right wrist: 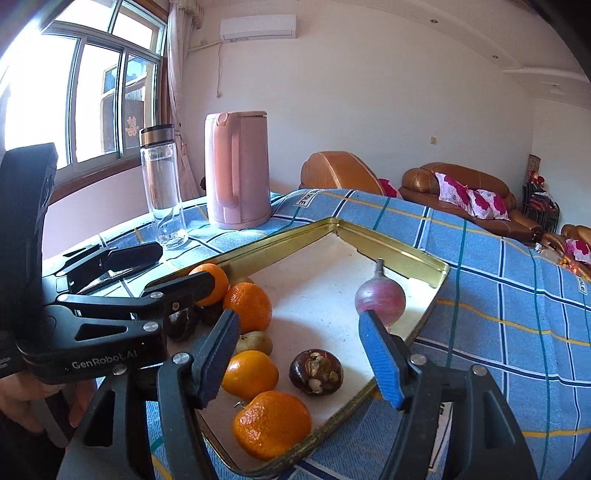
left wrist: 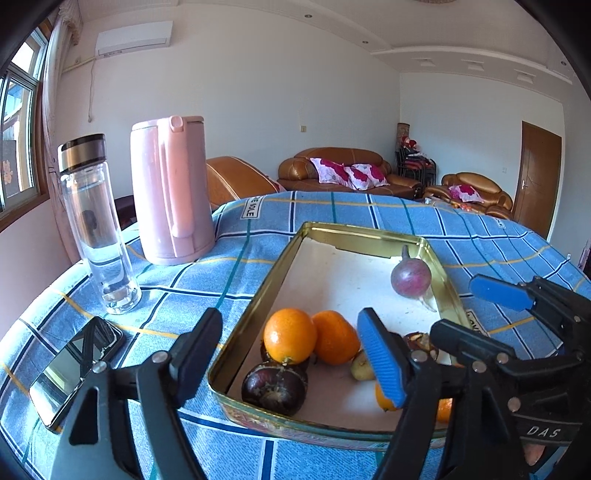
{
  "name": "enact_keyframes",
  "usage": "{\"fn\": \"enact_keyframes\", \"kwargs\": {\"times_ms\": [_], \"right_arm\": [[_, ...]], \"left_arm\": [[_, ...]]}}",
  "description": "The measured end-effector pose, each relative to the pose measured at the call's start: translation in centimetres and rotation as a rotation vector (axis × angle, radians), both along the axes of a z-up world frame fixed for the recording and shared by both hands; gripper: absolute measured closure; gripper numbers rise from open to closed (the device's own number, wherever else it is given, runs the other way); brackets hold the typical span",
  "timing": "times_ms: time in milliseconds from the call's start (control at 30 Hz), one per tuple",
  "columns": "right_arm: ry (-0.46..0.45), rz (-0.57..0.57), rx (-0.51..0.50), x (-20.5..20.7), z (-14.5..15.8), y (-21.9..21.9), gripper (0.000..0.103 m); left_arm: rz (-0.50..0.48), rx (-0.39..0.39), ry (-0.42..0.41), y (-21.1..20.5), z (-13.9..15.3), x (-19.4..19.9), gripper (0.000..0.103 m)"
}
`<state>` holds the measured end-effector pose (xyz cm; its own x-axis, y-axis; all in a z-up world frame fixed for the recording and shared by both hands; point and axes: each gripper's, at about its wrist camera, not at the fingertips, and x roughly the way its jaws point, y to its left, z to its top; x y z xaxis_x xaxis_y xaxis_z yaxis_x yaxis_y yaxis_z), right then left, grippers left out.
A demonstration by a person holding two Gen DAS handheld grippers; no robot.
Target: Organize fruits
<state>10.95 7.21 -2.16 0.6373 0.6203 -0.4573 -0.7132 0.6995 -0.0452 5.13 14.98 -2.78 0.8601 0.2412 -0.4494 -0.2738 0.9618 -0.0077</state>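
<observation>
L wrist cam: my left gripper (left wrist: 291,354) has its jaws wide apart, nothing between the pads, hanging over the near-left end of the gold tin tray (left wrist: 255,306). R wrist cam: right gripper (right wrist: 303,354) spread about mid-wide, also gripping nothing, over the near end of the same tray.

Fruit is all inside the tray. L view gives me two oranges (left wrist: 290,334) touching each other, a dark mangosteen (left wrist: 275,387) right by the near wall below them, plus a purple-red round fruit w/ a stem (left wrist: 410,276) alone toward the far right corner. A small yellow-brown fruit (left wrist: 361,367) and another orange sit partly hidden behind my right-hand finger (left wrist: 382,360).

R view fills that in: four oranges total, the nearest one (right wrist: 271,424) by the near rim, and a cracked-open mangosteen (right wrist: 316,371) just beside it. It also shows the left gripper from the side and part of a hand (right wrist: 22,402) at bottom left. Only the L view shows the phone (left wrist: 75,367) lying flat, left of the tray.

Surface: table w/ blue plaid cloth (right wrist: 498,295). Clear bottle (left wrist: 94,229) and pink kettle (left wrist: 170,192) stand upright behind the tray, at left, near each other. Room: white walls, wall AC unit (right wrist: 258,26), window (right wrist: 92,96) at left, brown leather sofas (left wrist: 347,166) w/ floral cushions, brown door (left wrist: 537,181) at right in the L view only.
</observation>
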Motion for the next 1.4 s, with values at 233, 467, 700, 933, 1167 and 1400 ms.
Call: {"fn": "enact_keyframes", "kwargs": {"times_ms": [233,467,700,933,1167,1400], "right_arm": [[-0.133,-0.101,0.036,-1.6,2.1,-2.4,0.024],[-0.189,-0.127,0.051,-2.5,3.1,-3.2,0.020],[-0.209,-0.143,0.066,-3.1,3.5,-3.8,0.018],[-0.218,-0.147,0.078,-3.7,3.7,-4.5,0.017],[-0.227,-0.151,0.088,-4.2,3.8,-4.9,0.016],[-0.217,-0.154,0.095,-4.0,3.7,-5.1,0.016]], "left_arm": [[0.015,0.010,-0.095,-0.7,1.8,-1.6,0.004],[-0.001,0.032,-0.114,-1.6,2.3,-1.9,0.002],[-0.004,0.036,-0.124,-2.0,2.6,-2.1,0.002],[-0.006,0.049,-0.139,-2.5,2.9,-2.5,0.000],[-0.012,0.062,-0.138,-2.8,2.8,-2.6,0.000],[-0.014,0.062,-0.137,-3.0,2.8,-2.6,0.000]]}}
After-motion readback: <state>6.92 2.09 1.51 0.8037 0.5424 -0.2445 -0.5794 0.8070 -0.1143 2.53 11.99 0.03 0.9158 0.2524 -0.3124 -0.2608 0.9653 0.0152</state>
